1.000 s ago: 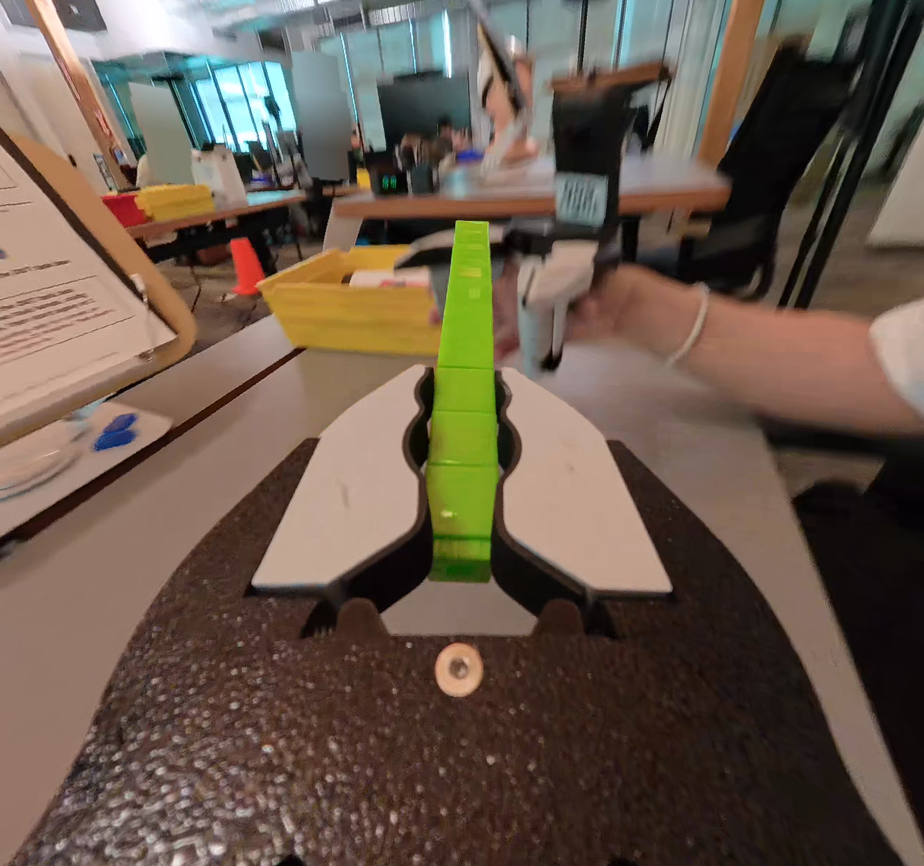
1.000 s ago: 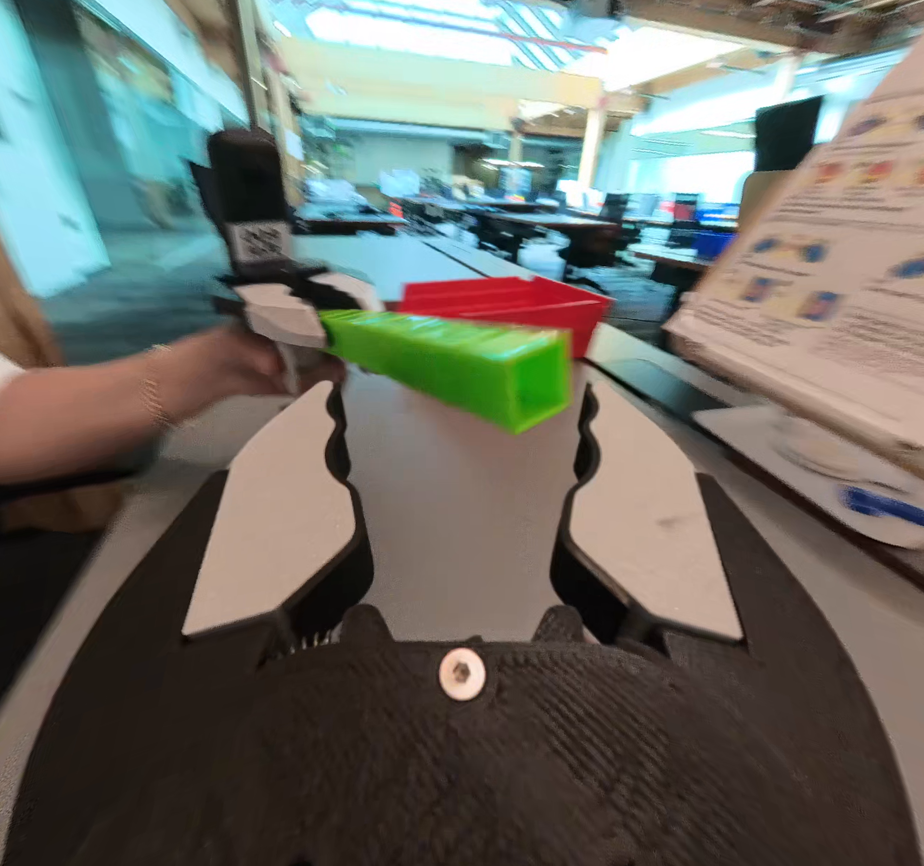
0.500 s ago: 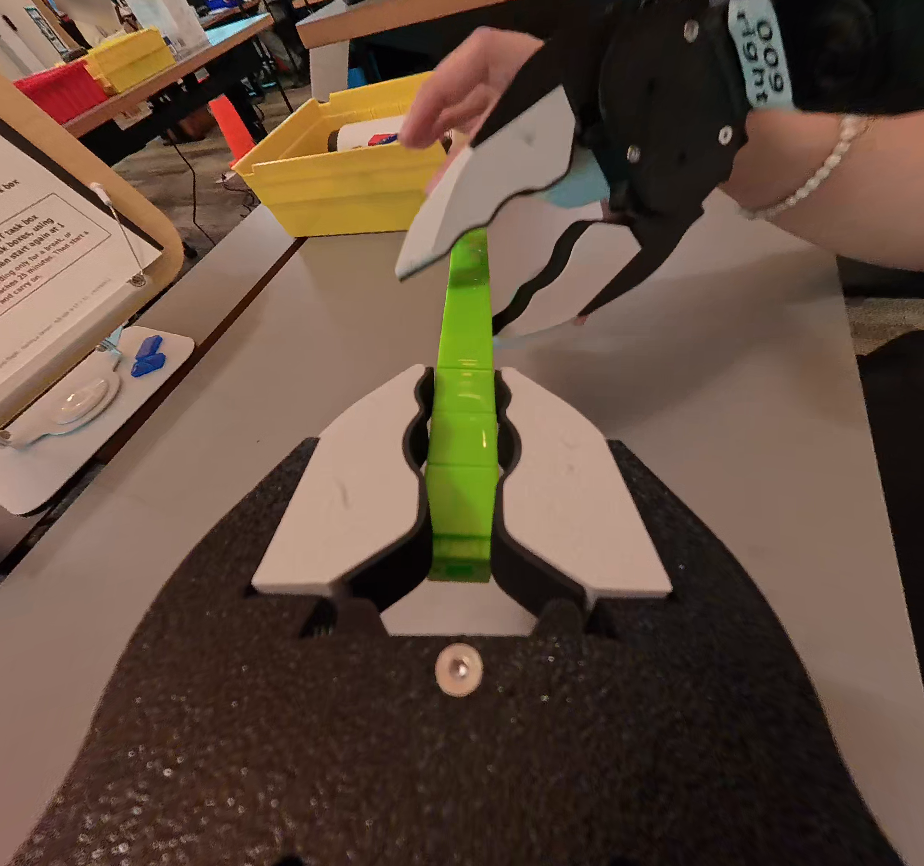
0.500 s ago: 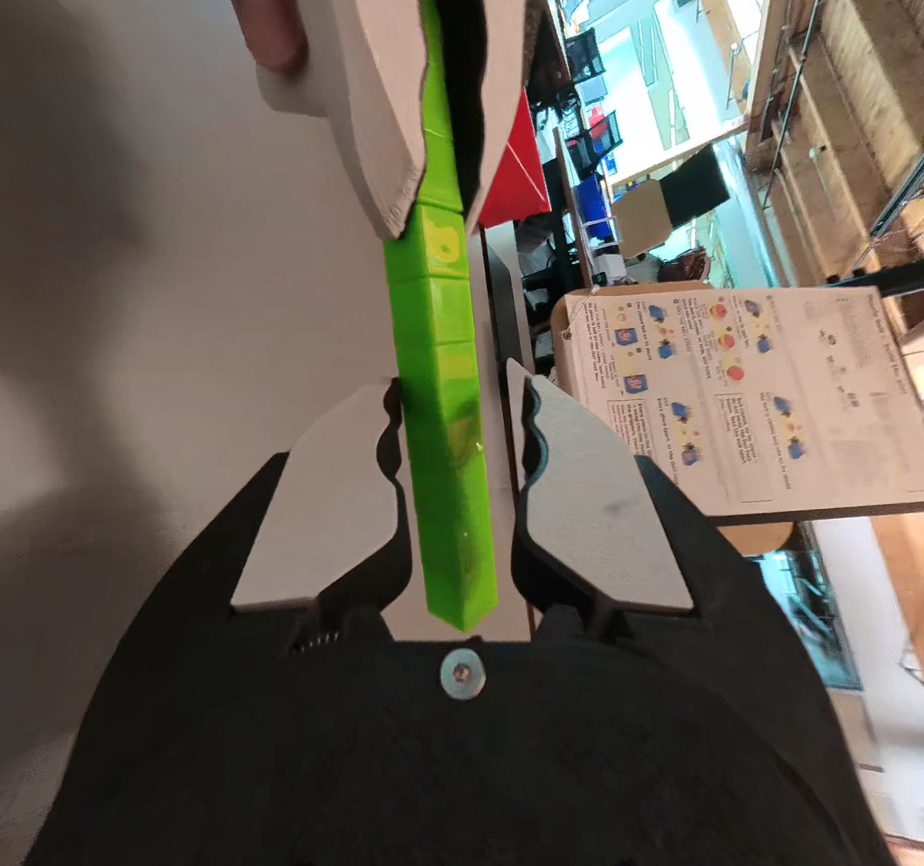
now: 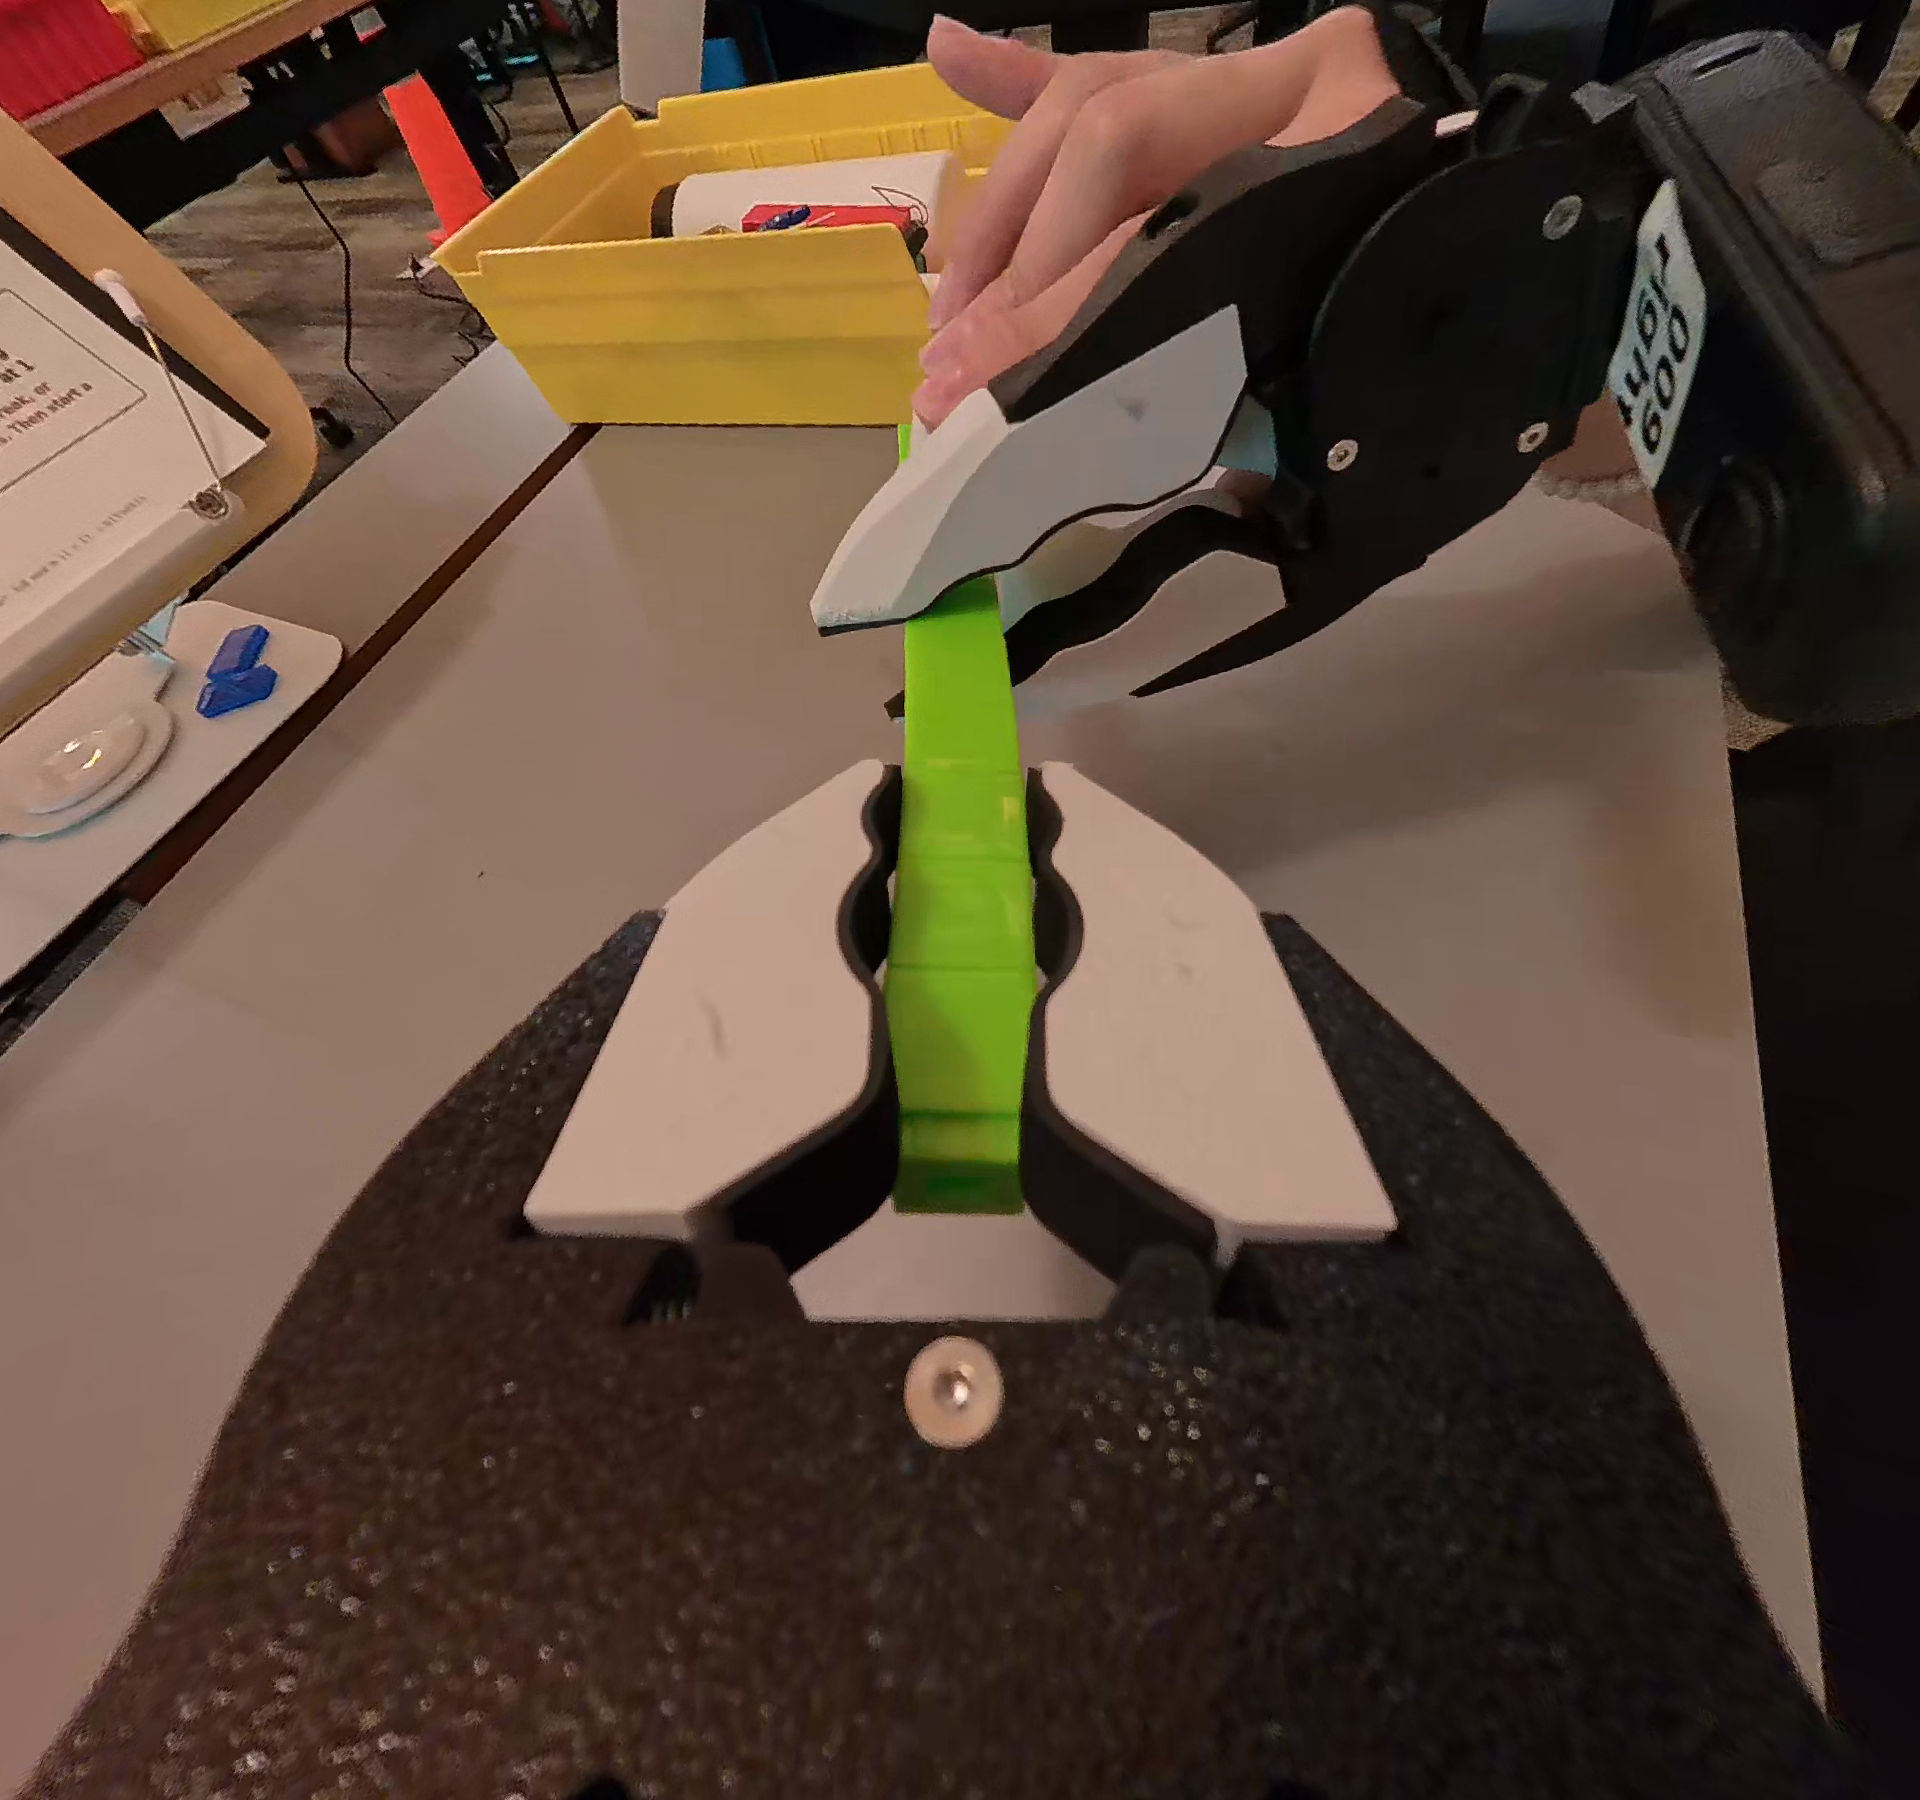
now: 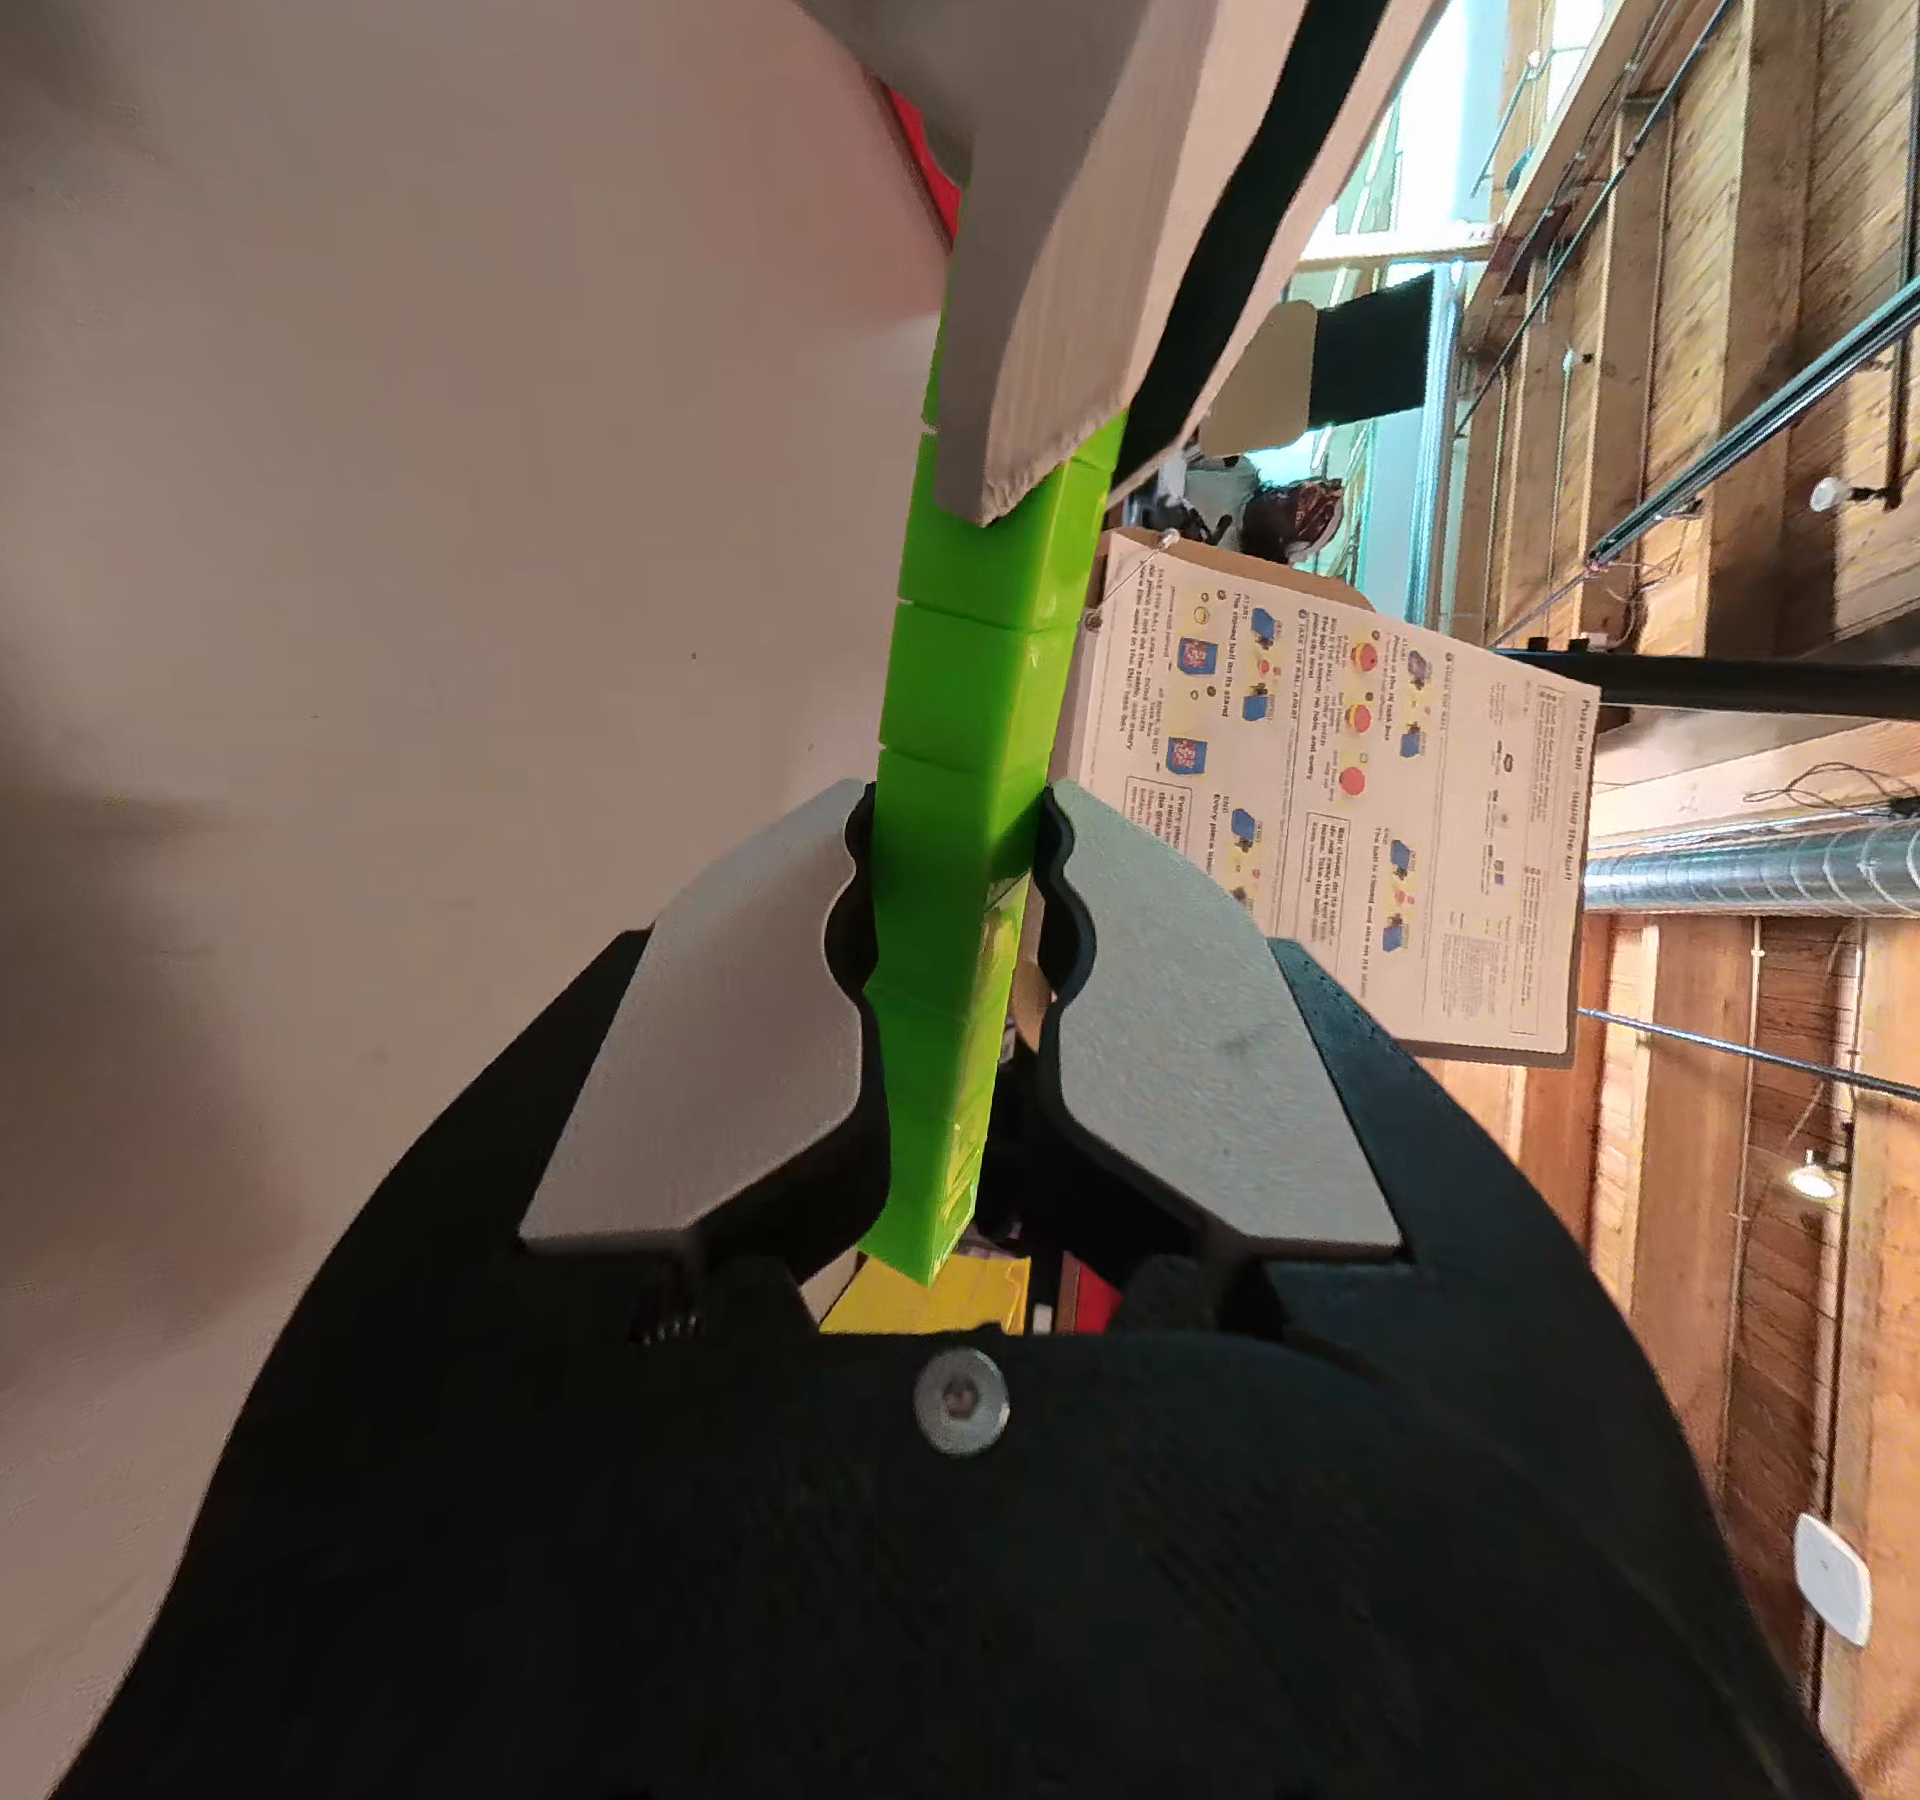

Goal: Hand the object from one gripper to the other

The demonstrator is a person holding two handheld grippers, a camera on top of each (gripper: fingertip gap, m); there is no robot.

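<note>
Green bar (image 5: 961, 971) lay clamped at both ends, above the counter (image 5: 520, 763) and clear of it. It was a long square-section stick, scored across into short blocks. In the left wrist view its long axis ran straight away from the camera, along the fingers of the left hand-held gripper (image 5: 961, 794), whose grey pads pressed on both side faces of the near end. The far end pointed toward a yellow bin (image 5: 686, 316) at the counter's back edge, and it disappeared between the fingers of the right hand-held gripper (image 5: 914, 607), which came in from the right, tilted downward. A person's hand (image 5: 1070, 192) lay along the top of that gripper.

The right wrist view was rolled on its side, so the counter (image 6: 416, 607) stood as a wall on the left. There the bar (image 6: 966, 763) again ran forward along the fingers, leaning slightly to the right at the far end. The right hand-held gripper (image 6: 956, 805) was closed on it, both pads touching the bar's faces. The left hand-held gripper (image 6: 1039, 462) covered the bar's farther end, seen close and slightly blurred. A printed sheet (image 6: 1351, 815) on a board stood to the right of the bar.
</note>
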